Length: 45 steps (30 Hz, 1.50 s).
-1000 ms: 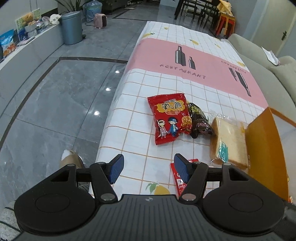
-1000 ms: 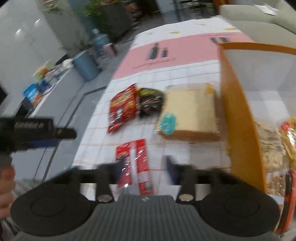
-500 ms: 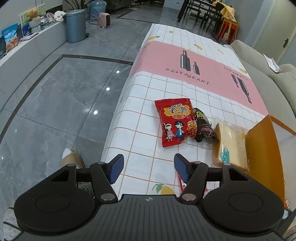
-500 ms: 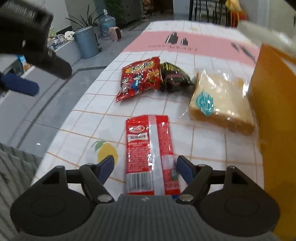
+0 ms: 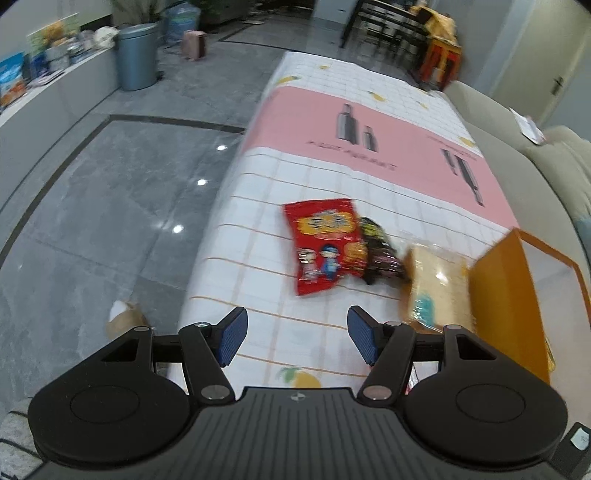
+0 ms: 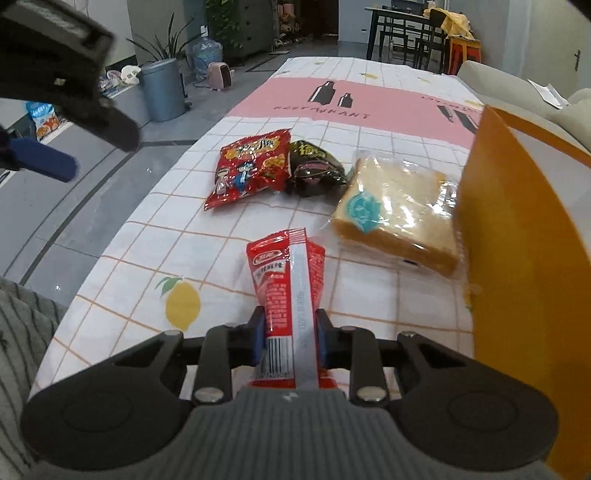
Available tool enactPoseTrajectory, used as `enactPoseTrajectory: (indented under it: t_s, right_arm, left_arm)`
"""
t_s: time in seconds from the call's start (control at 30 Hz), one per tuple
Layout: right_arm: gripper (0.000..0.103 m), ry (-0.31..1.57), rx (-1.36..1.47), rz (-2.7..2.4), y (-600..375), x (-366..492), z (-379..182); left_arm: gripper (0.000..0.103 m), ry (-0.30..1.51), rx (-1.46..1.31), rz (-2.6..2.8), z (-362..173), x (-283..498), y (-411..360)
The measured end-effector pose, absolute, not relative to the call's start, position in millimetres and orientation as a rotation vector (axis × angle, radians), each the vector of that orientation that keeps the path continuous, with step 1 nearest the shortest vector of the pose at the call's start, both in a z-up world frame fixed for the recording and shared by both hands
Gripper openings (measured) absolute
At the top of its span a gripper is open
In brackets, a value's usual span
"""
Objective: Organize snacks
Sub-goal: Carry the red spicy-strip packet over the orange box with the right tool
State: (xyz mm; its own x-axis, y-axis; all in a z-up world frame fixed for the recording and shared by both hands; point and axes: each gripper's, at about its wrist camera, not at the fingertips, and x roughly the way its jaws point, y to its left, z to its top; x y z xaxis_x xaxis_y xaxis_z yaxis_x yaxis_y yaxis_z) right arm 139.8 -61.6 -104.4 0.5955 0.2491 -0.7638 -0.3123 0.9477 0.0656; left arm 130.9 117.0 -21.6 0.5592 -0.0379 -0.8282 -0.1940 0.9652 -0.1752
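The right hand-held gripper [image 6: 289, 341], spread half a second ago, now pinches the long red foil snack packet [image 6: 286, 280]; the left hand-held gripper [image 5: 293, 338] stays spread, so boxing can begin.

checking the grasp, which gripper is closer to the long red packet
Right. The right gripper is shut on the long red packet; the left gripper hovers open, off to its left.

Grey bin [image 5: 136, 55] – pink heater [image 5: 195, 44] beside, beige sofa [image 5: 517, 162], dining chairs [image 6: 402, 35]
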Motion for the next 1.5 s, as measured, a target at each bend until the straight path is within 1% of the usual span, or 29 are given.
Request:
enactPoseTrajectory:
  t_s: [0.17, 0.37, 0.57, 0.7, 0.83, 0.87, 0.9, 0.97, 1.13, 1.4, 1.5]
  right_arm:
    - [0.025, 0.813, -0.127, 0.332, -70, 129, -91]
    - [0.025, 0.831, -0.076, 0.326, -88, 131, -95]
    - [0.025, 0.855, -0.045, 0.334, -98, 131, -103]
    - [0.025, 0.871, -0.021, 0.342, -101, 133, -109]
    - [0.025, 0.884, 0.01, 0.348, -107, 139, -112]
    - [0.025, 0.888, 0.023, 0.353, -109, 141, -113]
    - [0.025, 0.893, 0.035, 0.364, -111, 142, -113]
    - [0.025, 0.901, 0.047, 0.37, -112, 143, -114]
    - [0.025, 0.919, 0.058, 0.377, -112, 144, -118]
    - [0.025, 0.915, 0.069, 0.388, -114, 139, -117]
    - [0.025, 0.872, 0.054, 0.409, -118, 139, -113]
  left_arm:
    - [0.073, 0.978, -0.229, -0.026, -20, 143, 84]
    - [0.074, 1.031, -0.202, -0.257, -28, 183, 38]
    - [0.074, 1.078, -0.135, -0.385, -56, 219, -3]
    - [0.074, 1.105, -0.026, -0.361, -77, 236, -24]
    - [0.074, 1.177, -0.035, -0.363, -93, 251, -30]
    - [0.076, 1.191, -0.039, -0.376, -97, 253, -32]
    - [0.08, 1.2, -0.037, -0.385, -101, 256, -34]
    - [0.084, 1.174, -0.033, -0.388, -102, 257, -36]
    - [0.085, 1.151, -0.074, -0.368, -106, 262, -30]
    - [0.086, 1.103, 0.15, -0.319, -109, 251, -53]
    - [0.086, 1.096, 0.147, -0.305, -109, 245, -50]
